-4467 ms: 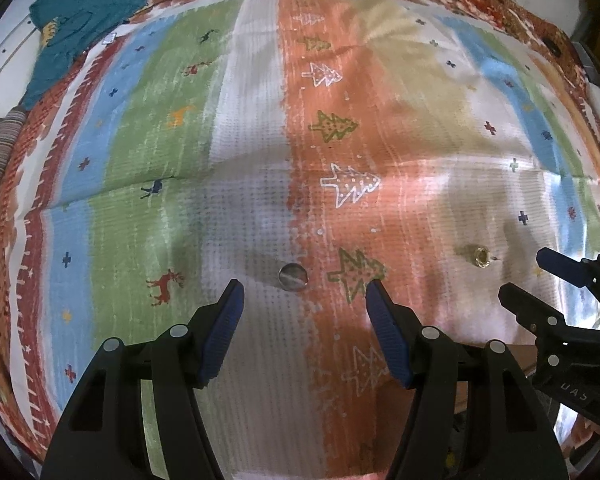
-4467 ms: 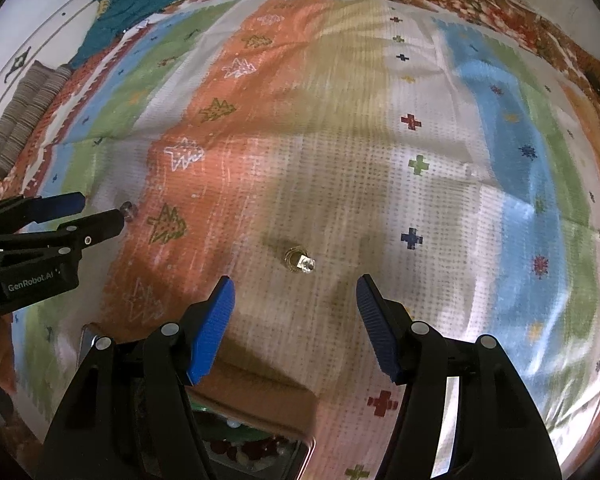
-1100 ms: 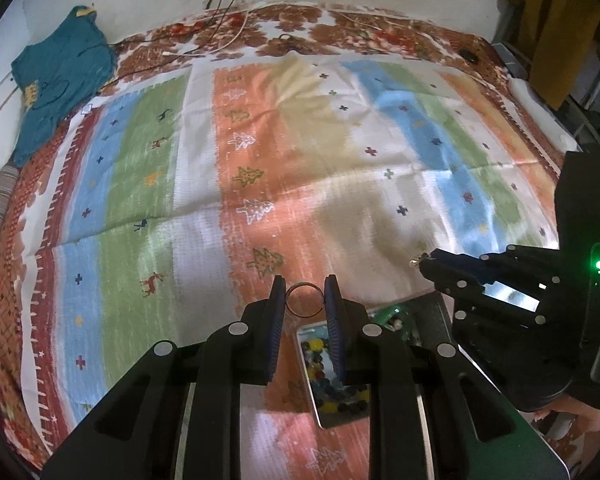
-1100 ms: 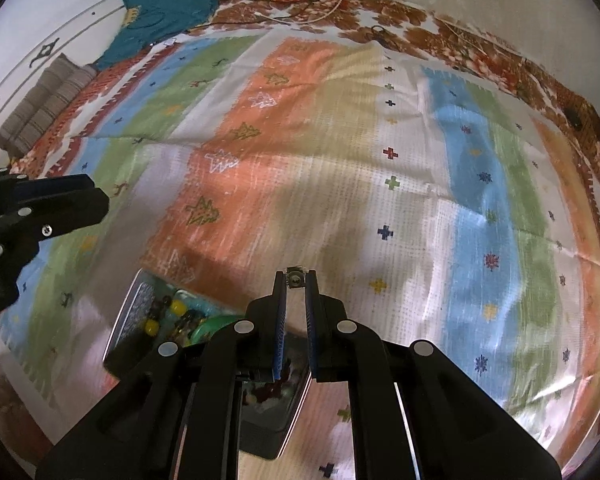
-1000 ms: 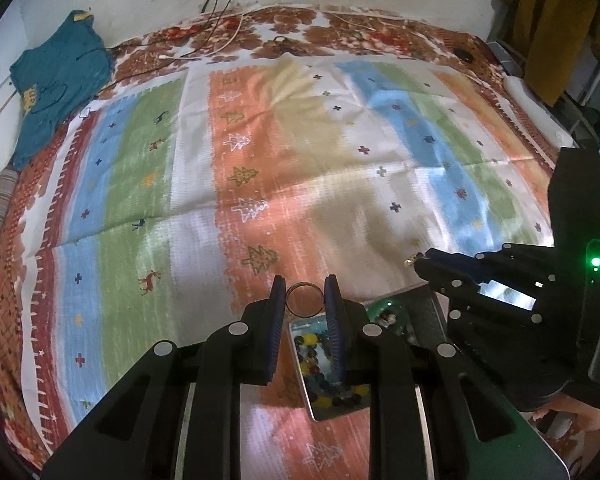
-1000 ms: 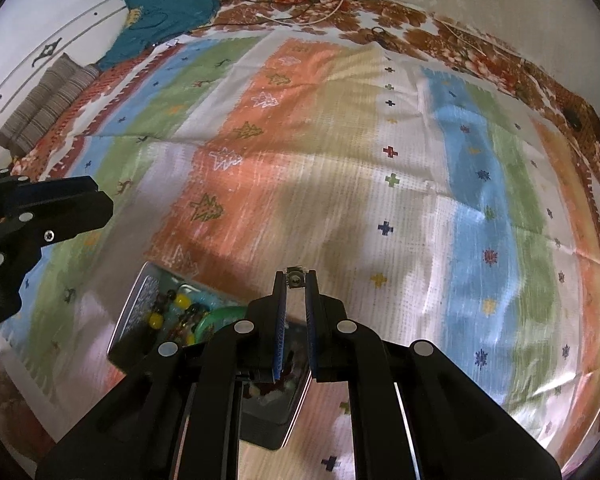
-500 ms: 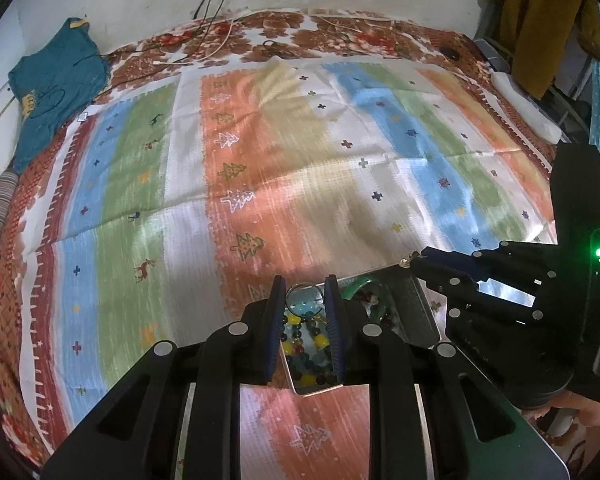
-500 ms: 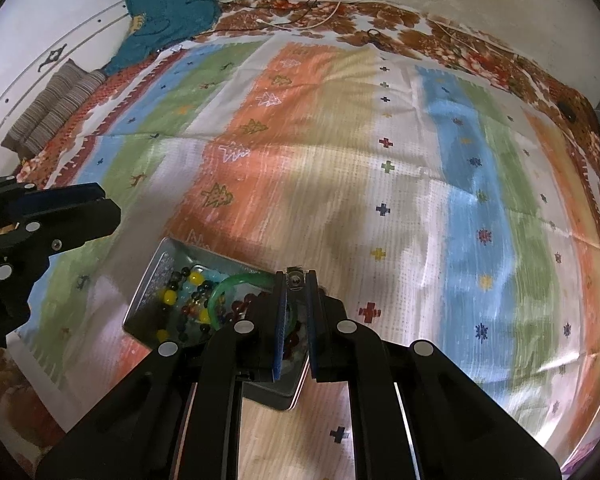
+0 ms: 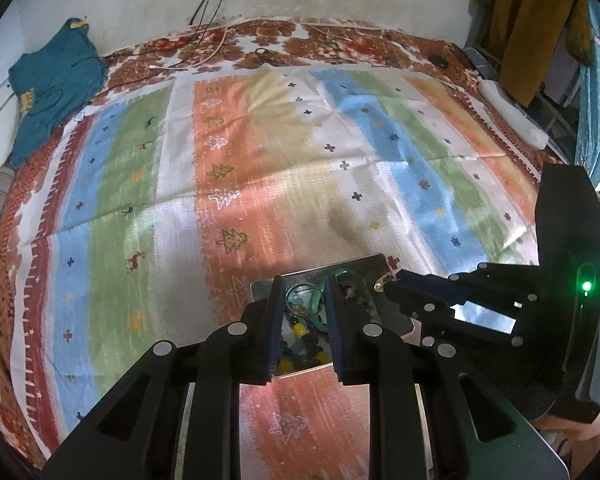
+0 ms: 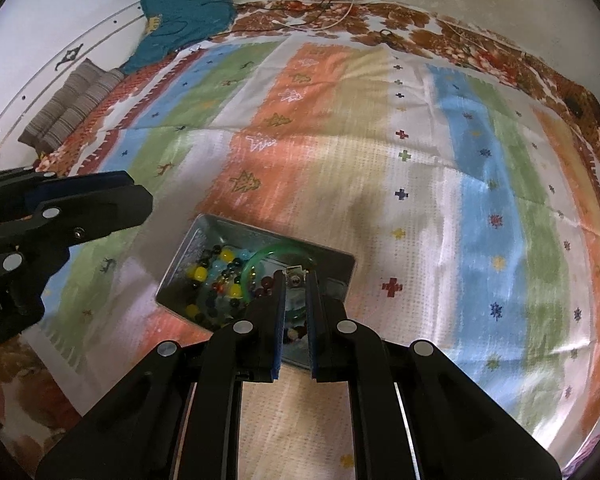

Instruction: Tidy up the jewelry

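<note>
My left gripper (image 9: 302,287) is shut on a thin silver ring (image 9: 298,290) and holds it above a metal tin (image 9: 374,264) of coloured beads with a green bangle (image 10: 278,249). My right gripper (image 10: 296,278) is shut on a small gold ring with a stone (image 10: 296,279), also over the tin (image 10: 204,228). In the left wrist view the right gripper (image 9: 388,280) comes in from the right, the gold ring (image 9: 380,282) at its tips. In the right wrist view the left gripper (image 10: 136,196) shows at the left edge.
The tin rests on a striped cloth (image 9: 260,168) spread over a bed. A teal garment (image 9: 48,92) lies at the far left, cables (image 9: 204,44) along the far edge, a folded striped cloth (image 10: 68,104) at the left, and a white bar (image 9: 512,116) at the right.
Both grippers closed on their rings from the cloth and lifted them. Over the last second both have moved back over the tin, which now lies under the fingertips.
</note>
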`<state>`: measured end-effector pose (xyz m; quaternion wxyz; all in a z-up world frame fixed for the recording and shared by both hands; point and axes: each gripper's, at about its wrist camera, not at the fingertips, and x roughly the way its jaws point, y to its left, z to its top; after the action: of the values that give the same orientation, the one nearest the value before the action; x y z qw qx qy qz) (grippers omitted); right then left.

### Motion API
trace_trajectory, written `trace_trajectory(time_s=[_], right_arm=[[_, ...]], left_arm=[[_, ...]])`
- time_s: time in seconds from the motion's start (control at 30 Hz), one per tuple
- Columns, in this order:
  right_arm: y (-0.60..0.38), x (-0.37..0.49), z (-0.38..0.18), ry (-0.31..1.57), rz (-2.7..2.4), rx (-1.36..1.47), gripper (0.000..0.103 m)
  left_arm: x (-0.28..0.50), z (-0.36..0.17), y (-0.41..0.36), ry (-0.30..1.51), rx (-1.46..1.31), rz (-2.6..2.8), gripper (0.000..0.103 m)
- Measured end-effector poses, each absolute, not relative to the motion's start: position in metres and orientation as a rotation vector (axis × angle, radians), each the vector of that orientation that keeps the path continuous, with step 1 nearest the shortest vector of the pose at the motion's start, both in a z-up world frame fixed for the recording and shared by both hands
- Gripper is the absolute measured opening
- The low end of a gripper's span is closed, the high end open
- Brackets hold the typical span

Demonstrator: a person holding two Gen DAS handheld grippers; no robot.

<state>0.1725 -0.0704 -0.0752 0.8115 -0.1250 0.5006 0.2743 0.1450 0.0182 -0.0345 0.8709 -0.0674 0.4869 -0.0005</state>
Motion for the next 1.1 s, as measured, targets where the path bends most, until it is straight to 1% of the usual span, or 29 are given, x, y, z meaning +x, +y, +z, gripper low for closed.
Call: trace_trajectory(time_s=[0.07, 0.1, 0.33, 0.4, 0.47, 0.53, 0.63, 0.7, 0.93, 1.1], right_arm=[[-0.072, 0.172, -0.073, 1.061, 0.583, -0.263, 0.028], [-0.074, 0.172, -0.072, 1.054, 0.58, -0.257, 0.041], [-0.084, 0.167, -0.07, 1.053, 0.555, -0.244, 0.042], [-0.088, 0.163, -0.069, 1.051, 0.552, -0.236, 0.043], [-0.092, 0.159, -0.066, 1.042, 0.545, -0.236, 0.045], [-0.095, 0.154, -0.063, 1.023, 0.536, -0.25, 0.048], [-0.102, 0.147, -0.057, 1.019, 0.545, -0.222, 0.049], [-0.106, 0.14, -0.052, 1.005, 0.56, -0.206, 0.053], [-0.11, 0.12, -0.048, 0.972, 0.567, -0.236, 0.06], [-0.115, 0.108, -0.044, 0.949, 0.578, -0.227, 0.066]], left_arm=[[0.145, -0.036, 0.02, 1.02, -0.147, 0.008, 0.021], [0.145, -0.036, 0.022, 1.021, -0.151, 0.014, 0.024], [0.137, -0.034, 0.031, 1.008, -0.198, 0.024, 0.028], [0.133, -0.033, 0.031, 1.007, -0.193, 0.029, 0.031], [0.128, -0.033, 0.03, 1.007, -0.185, 0.035, 0.035], [0.122, -0.032, 0.029, 1.002, -0.181, 0.037, 0.036], [0.112, -0.03, 0.029, 0.993, -0.189, 0.031, 0.041], [0.105, -0.028, 0.028, 0.983, -0.189, 0.025, 0.047], [0.087, -0.027, 0.023, 0.969, -0.187, 0.016, 0.054], [0.072, -0.025, 0.021, 0.952, -0.191, 0.008, 0.062]])
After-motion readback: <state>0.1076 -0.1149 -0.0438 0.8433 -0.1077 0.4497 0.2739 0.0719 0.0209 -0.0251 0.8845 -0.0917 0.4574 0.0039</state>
